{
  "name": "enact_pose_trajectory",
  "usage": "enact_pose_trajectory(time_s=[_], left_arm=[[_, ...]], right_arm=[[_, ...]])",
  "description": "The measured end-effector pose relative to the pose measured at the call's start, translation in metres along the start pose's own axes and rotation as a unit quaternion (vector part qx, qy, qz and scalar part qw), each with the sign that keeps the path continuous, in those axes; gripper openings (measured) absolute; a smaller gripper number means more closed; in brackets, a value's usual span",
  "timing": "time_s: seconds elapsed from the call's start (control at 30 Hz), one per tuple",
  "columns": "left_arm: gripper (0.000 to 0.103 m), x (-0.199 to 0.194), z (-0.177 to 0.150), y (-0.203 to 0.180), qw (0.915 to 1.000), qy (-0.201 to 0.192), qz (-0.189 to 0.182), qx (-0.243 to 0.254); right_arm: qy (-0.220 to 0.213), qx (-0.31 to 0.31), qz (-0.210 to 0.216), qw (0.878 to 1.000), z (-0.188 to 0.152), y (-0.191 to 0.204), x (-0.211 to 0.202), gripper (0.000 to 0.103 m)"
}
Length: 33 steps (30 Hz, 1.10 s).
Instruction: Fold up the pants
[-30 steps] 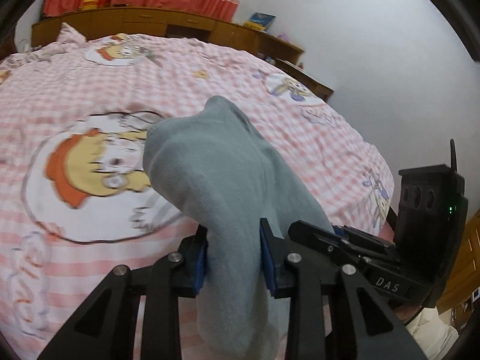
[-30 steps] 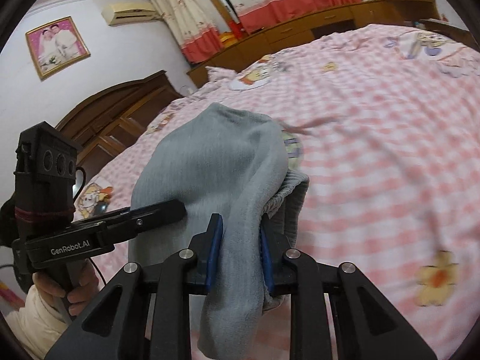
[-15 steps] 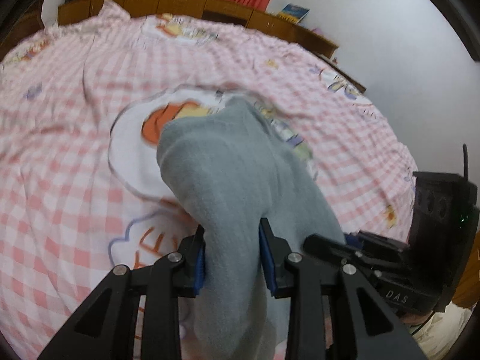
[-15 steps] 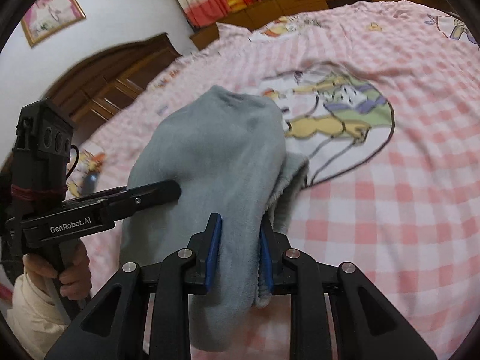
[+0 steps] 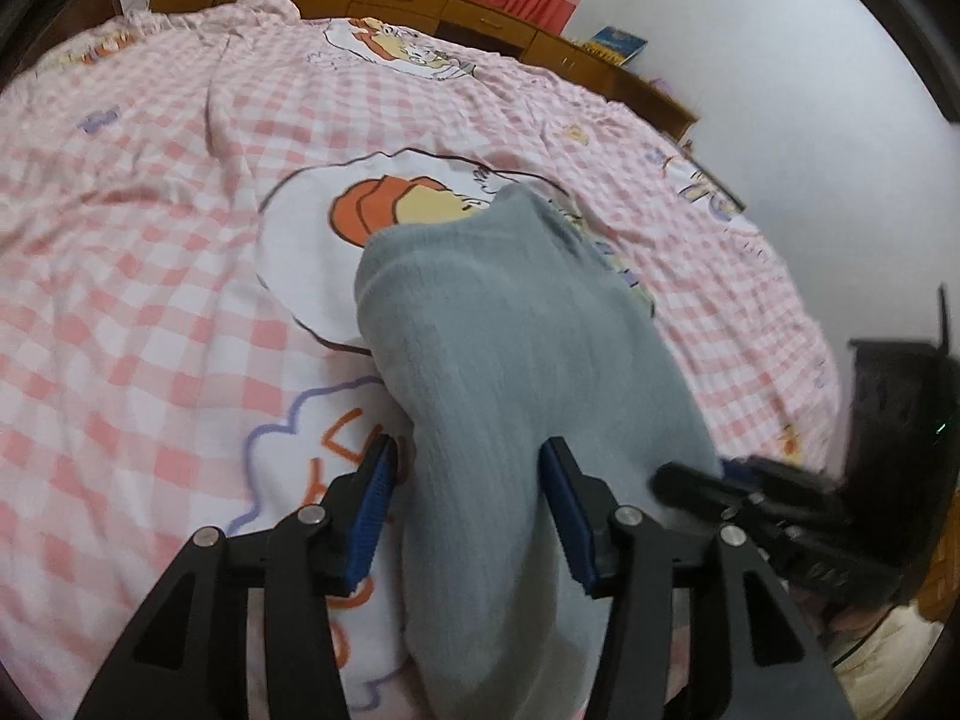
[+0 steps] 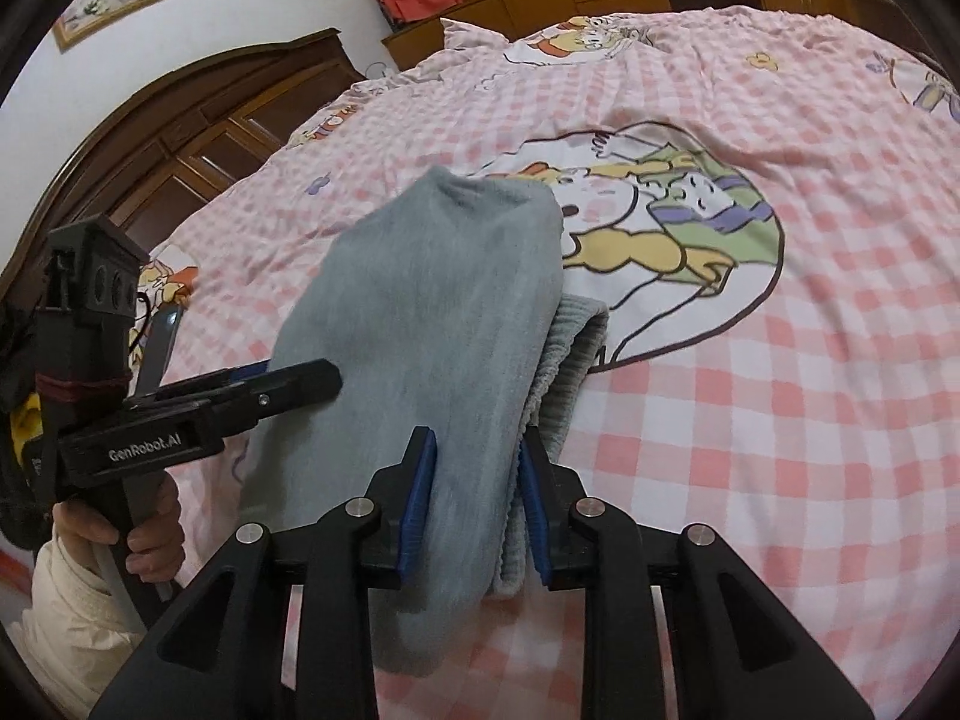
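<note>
The folded grey pants (image 5: 510,372) lie on the pink checked bedspread (image 5: 150,240) and run away from both cameras. My left gripper (image 5: 471,456) has its blue pads spread wide on either side of the fabric, open. My right gripper (image 6: 474,450) is shut on the near edge of the pants (image 6: 438,312), its pads pressing the layers; a ribbed waistband (image 6: 576,348) sticks out on the right. The left gripper also shows in the right wrist view (image 6: 288,381), and the right one in the left wrist view (image 5: 690,474).
The bedspread carries a large cartoon print (image 6: 672,222) just beyond the pants. A dark wooden headboard (image 6: 180,138) and wooden cabinets (image 5: 420,0) under red curtains line the far side. A white wall (image 5: 810,90) stands to the right.
The pants have come down onto the bed. My left gripper's jaws have opened wide from their grip on the fabric. My right gripper has stayed clamped.
</note>
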<state>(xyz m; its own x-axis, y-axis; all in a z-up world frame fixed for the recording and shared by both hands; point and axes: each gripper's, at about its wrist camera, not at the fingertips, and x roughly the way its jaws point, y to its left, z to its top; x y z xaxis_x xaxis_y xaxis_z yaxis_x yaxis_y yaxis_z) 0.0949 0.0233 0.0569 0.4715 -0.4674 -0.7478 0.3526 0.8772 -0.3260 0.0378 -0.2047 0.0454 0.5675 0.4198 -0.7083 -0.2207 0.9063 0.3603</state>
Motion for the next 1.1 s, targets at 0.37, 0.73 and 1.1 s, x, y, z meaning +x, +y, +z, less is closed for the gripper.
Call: enact_pose_trajectory(time_s=[0.37,0.73,1.1], left_arm=[[0.052,-0.042,0.018,-0.011,0.9976,-0.064,0.024,0.012],[0.02,0.031,0.045,-0.022,0.9985,-0.038,0.03,0.025],[0.02,0.042,0.038,-0.011,0.9997,-0.012,0.02,0.004]], right_arm=[[-0.046,-0.015,-0.014,0.999,0.037,0.016,-0.016,0.027],[-0.022,-0.031,-0.065,0.997,0.049,0.002,0.06,0.013],[-0.013,-0.043,-0.064,0.997,0.046,0.004,0.048,0.013]])
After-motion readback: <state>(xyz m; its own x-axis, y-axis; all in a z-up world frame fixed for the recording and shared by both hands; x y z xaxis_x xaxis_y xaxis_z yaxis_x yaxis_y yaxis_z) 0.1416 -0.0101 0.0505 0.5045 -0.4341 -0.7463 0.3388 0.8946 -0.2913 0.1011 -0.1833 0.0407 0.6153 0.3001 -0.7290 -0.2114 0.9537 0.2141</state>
